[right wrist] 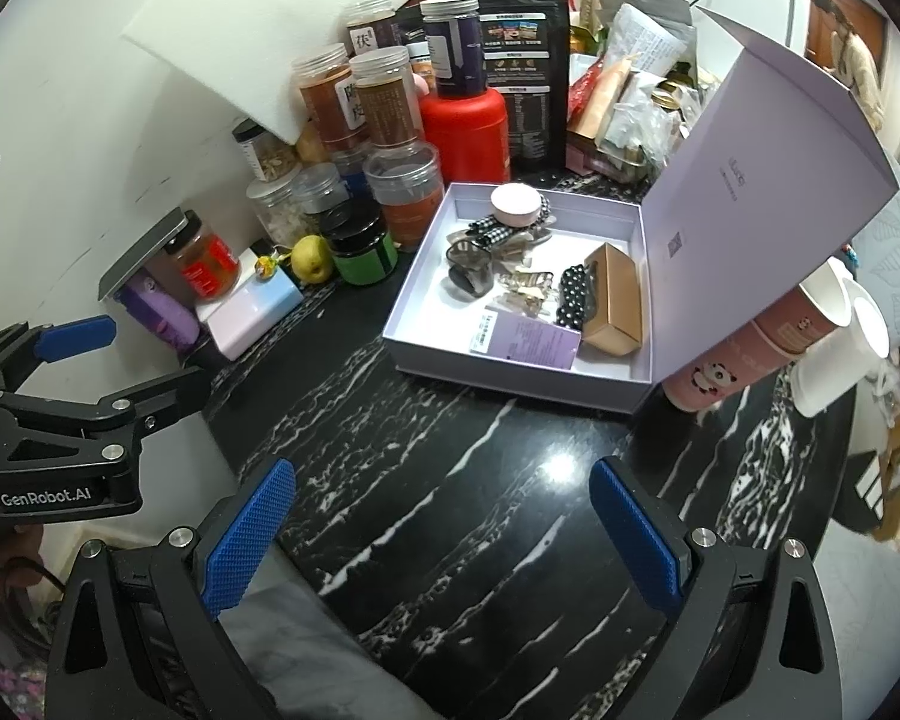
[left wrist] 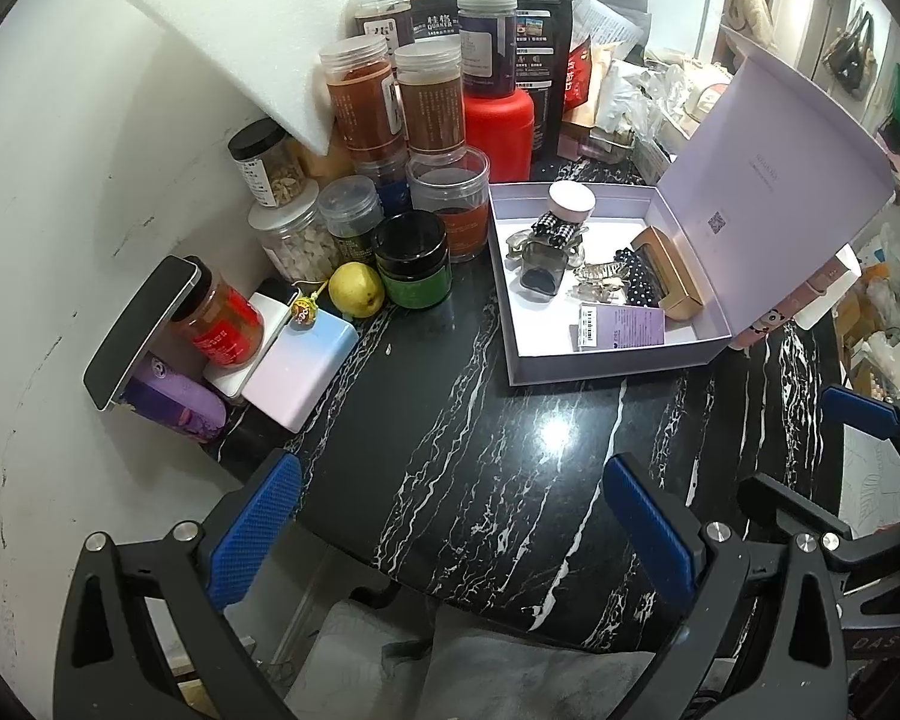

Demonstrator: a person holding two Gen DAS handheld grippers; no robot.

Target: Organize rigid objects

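An open lilac box (left wrist: 618, 363) (right wrist: 510, 381) sits on the black marble table (left wrist: 480, 468) (right wrist: 480, 480), its lid (left wrist: 774, 180) (right wrist: 762, 204) raised on the right. Inside lie a pink-lidded jar (left wrist: 571, 199) (right wrist: 515, 204), hair clips (left wrist: 546, 252) (right wrist: 480, 264), a gold box (left wrist: 669, 273) (right wrist: 617, 306) and a purple card (left wrist: 621, 327) (right wrist: 528, 339). My left gripper (left wrist: 450, 528) is open and empty above the table's near edge. My right gripper (right wrist: 444, 534) is open and empty, beside the left one.
Jars and bottles (left wrist: 426, 96) (right wrist: 384, 102) crowd the back left by the wall, with a red bottle (left wrist: 498, 126) (right wrist: 465, 129), a pear (left wrist: 356, 289) (right wrist: 312, 259) and a white-and-lilac case (left wrist: 306, 366) (right wrist: 252, 312). A pink panda cup (right wrist: 750, 348) lies right of the box.
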